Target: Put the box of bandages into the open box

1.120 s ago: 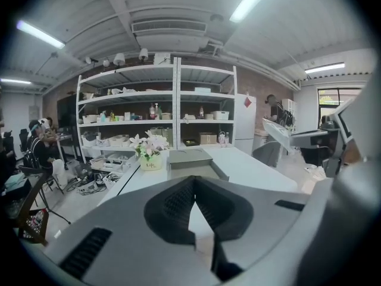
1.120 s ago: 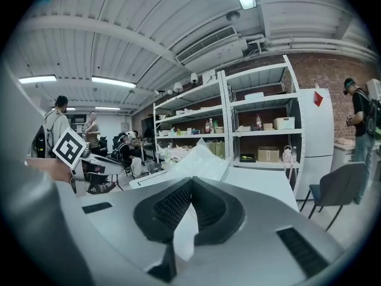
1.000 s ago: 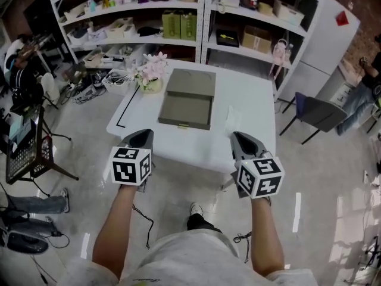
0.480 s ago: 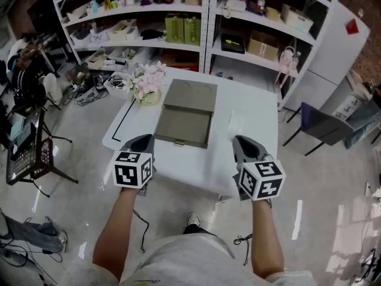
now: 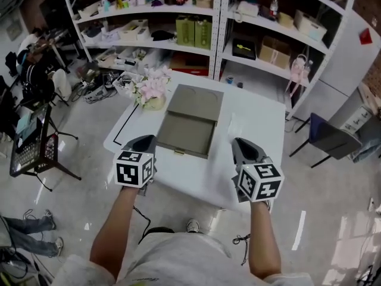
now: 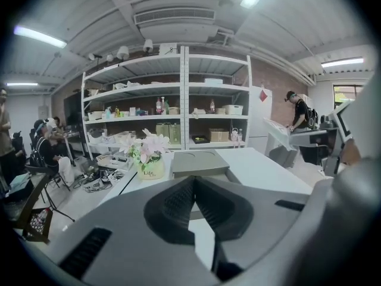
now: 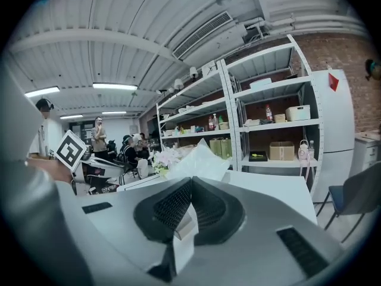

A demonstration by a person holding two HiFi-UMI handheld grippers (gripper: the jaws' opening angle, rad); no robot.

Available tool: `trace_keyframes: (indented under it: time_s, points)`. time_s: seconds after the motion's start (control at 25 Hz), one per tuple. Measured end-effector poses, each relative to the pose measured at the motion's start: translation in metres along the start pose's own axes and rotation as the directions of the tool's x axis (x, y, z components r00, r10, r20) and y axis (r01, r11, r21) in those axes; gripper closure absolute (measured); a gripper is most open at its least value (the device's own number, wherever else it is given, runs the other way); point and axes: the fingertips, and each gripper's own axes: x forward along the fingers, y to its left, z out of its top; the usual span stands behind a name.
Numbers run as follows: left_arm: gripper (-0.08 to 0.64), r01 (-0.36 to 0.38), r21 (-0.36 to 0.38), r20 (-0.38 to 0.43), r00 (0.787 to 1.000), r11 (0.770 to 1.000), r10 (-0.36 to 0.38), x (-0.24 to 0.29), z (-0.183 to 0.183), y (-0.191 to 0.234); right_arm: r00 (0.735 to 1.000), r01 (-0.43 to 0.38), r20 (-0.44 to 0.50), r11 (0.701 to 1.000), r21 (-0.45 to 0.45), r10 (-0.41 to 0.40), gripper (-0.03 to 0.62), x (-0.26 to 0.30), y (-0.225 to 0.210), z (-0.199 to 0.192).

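An olive-grey open box (image 5: pixel 189 121) lies in the middle of the white table (image 5: pixel 256 109), its lid (image 6: pixel 198 162) folded back toward the shelves. A pale translucent packet (image 5: pixel 237 126) lies to the right of it; this same packet (image 7: pixel 201 158) rises just past my right jaws, and I cannot read any print on it. My left gripper (image 5: pixel 144 140) hovers at the table's near edge, left of the box, jaws closed together and empty (image 6: pixel 193 179). My right gripper (image 5: pixel 240 142) hovers at the near edge below the packet, also shut with nothing held (image 7: pixel 191 181).
A pot of pink flowers (image 5: pixel 152 89) stands at the table's back left corner. White shelving (image 5: pixel 214 22) with boxes and bottles runs behind the table. A dark chair (image 5: pixel 330 140) is at the right; a black stand (image 5: pixel 33 151) and seated people (image 5: pixel 33 64) are at the left.
The table has drawn nearer and shifted slightly right in the head view. Both grippers keep their pose and stay shut.
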Motion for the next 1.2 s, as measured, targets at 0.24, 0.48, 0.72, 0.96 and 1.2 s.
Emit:
trace_keyframes:
  time_s: [0.24, 0.48, 0.72, 0.96, 1.2]
  points:
    - [0.555, -0.002, 0.001, 0.002, 1.000, 1.000, 0.002, 0.009, 0.006, 0.003, 1.000, -0.017, -0.003, 1.000, 0.002, 0.017, 0.586, 0.010, -0.005, -0.001]
    - [0.555, 0.011, 0.004, 0.003, 1.000, 1.000, -0.011, 0.018, 0.002, 0.019, 0.999, -0.021, -0.034, 1.000, -0.018, 0.020, 0.586, 0.026, 0.005, -0.008]
    - [0.555, 0.061, 0.007, 0.005, 0.998, 0.998, -0.061, 0.038, -0.004, 0.051, 0.997, 0.008, -0.070, 0.999, -0.049, -0.011, 0.586, 0.055, 0.025, -0.012]
    - [0.555, 0.118, 0.013, -0.006, 0.993, 0.993, -0.118, 0.062, -0.008, 0.080, 0.991, 0.043, -0.120, 0.997, -0.066, -0.051, 0.586, 0.085, 0.040, -0.016]
    - [0.555, 0.166, -0.001, -0.013, 0.986, 0.986, -0.166, 0.084, -0.005, 0.101, 0.981, 0.055, -0.182, 0.994, -0.097, -0.072, 0.586, 0.113, 0.049, -0.017]
